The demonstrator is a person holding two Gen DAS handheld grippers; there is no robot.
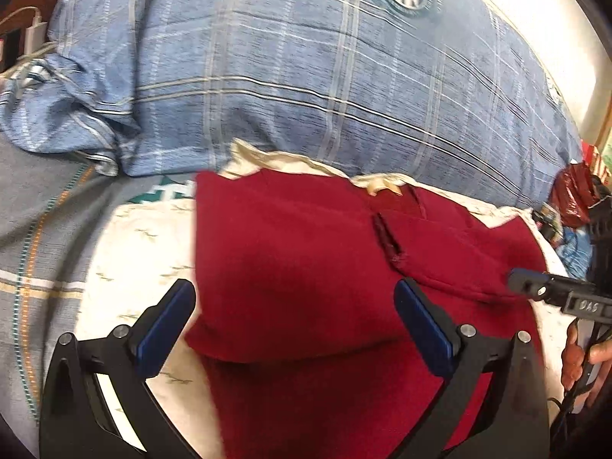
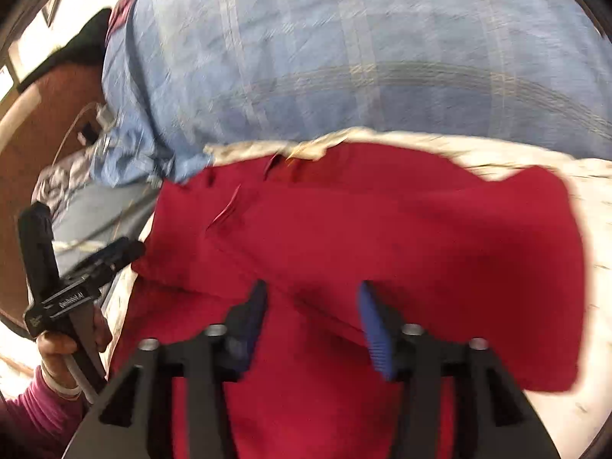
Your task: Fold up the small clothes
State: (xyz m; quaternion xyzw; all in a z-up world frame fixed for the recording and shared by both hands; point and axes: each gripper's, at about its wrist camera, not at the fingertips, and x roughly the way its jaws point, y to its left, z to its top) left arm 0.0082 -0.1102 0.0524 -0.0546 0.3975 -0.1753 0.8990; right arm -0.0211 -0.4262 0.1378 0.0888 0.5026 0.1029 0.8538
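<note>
A dark red garment (image 1: 306,267) lies partly folded on a cream cloth (image 1: 145,252) on the bed. Its left part is turned over onto the middle. My left gripper (image 1: 294,302) is open and empty, just above the garment's near part. My right gripper (image 2: 311,298) is open and empty over the red garment (image 2: 382,229), which has a flap folded in at the right. The right gripper also shows at the right edge of the left wrist view (image 1: 535,287), and the left gripper at the left of the right wrist view (image 2: 126,250).
A large blue plaid pillow (image 1: 306,57) lies right behind the garment, also in the right wrist view (image 2: 344,57). A grey striped bedsheet (image 1: 34,248) lies to the left. A white charger and cable (image 1: 32,34) sit far left. Red bags (image 1: 573,195) are at the right.
</note>
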